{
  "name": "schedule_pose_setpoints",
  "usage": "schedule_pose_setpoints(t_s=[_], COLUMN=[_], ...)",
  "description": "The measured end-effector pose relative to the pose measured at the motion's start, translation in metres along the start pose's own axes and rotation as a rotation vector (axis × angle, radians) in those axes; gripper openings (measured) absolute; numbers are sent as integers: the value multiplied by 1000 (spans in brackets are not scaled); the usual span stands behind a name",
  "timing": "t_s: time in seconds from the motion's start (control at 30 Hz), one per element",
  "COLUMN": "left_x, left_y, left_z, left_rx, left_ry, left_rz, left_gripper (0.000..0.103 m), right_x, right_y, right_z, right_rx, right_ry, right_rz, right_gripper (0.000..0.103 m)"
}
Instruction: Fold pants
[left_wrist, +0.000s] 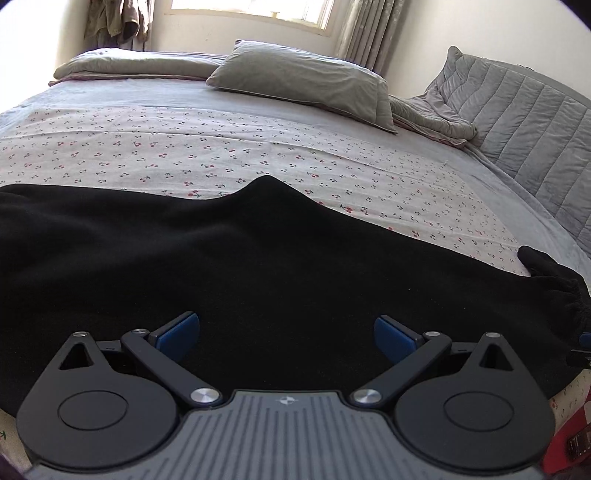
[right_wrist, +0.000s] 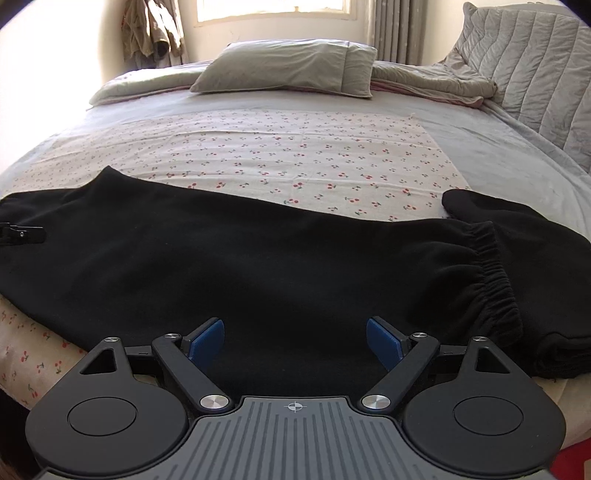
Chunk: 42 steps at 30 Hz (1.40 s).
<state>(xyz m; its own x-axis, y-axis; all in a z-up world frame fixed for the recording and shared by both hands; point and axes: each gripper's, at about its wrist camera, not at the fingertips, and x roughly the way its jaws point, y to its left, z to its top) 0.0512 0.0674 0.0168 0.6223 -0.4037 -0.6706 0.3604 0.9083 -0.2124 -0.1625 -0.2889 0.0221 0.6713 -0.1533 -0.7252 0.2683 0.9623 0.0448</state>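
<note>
Left wrist view: the left gripper (left_wrist: 287, 338) stands with its jaws spread wide, blue pads (left_wrist: 177, 338) facing each other across a broad gap. Nothing is clamped — only the flat black pants (left_wrist: 258, 266) lie beneath the gap, and whether the fingertips touch the cloth cannot be told. The pants stretch from the left edge to the right edge across the near part of the bed, with a rounded hump of fabric rising at the far edge near the middle. At the far right, a gathered elastic end (left_wrist: 569, 295) of the pants shows.

Right wrist view: the right gripper (right_wrist: 294, 341) is likewise spread apart, a little less wide, with no cloth pinched between its blue pads (right_wrist: 384, 343). Below it lies the same black fabric. To the right, a ribbed elastic band (right_wrist: 495, 273) lies over another layer of the pants that continues to the right edge. At the far left, part of the other gripper shows over the cloth.

Beyond the pants — a cherry-print sheet (right_wrist: 295, 147) spread over a grey bed cover (right_wrist: 480, 147). Farther back rest a grey pillow (right_wrist: 288, 66) and a rumpled blanket (right_wrist: 443, 81); a quilted grey headboard (right_wrist: 535, 55) rises on the right. A bright window (right_wrist: 273, 9) sits in the far wall.
</note>
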Motion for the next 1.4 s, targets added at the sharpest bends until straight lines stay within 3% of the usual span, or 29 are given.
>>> schedule_pose_setpoints(t_s=[0.13, 0.4, 0.63, 0.83, 0.93, 1.0, 1.07, 1.17, 1.2, 1.27, 1.33, 1.4], left_x=[5, 17, 22, 22, 23, 24, 25, 25, 26, 27, 28, 27], left_y=[-7, -15, -19, -17, -19, -20, -21, -21, -20, -20, -20, -19], left_z=[-3, -11, -16, -18, -20, -19, -19, -19, -19, -19, -18, -17], left_rx=[20, 65, 95, 126, 138, 143, 143, 139, 137, 135, 135, 146], left_ry=[10, 47, 65, 60, 60, 61, 60, 57, 55, 50, 49, 55], left_rz=[-6, -11, -7, 3, 5, 5, 0, -11, -15, -25, -42, -86], left_gripper=[103, 103, 103, 103, 103, 103, 103, 103, 103, 103, 103, 102], right_x=[-8, 3, 4, -15, 3, 19, 35, 50, 53, 60, 59, 54], right_y=[-25, -61, -87, -94, -103, -106, -110, -105, -103, -97, -97, -88], right_z=[-9, -26, -34, -41, -44, -45, -45, -38, -36, -32, -33, -28], right_rx=[62, 229, 432, 422, 480, 528, 599, 619, 621, 622, 641, 616], right_ry=[21, 79, 61, 5, 47, 54, 20, -31, -47, -91, -118, -133], right_rz=[-21, 25, 9, -78, -55, 6, 53, 33, 21, -47, -71, -103], right_gripper=[87, 87, 85, 86, 85, 80, 80, 79, 76, 36, 17, 14])
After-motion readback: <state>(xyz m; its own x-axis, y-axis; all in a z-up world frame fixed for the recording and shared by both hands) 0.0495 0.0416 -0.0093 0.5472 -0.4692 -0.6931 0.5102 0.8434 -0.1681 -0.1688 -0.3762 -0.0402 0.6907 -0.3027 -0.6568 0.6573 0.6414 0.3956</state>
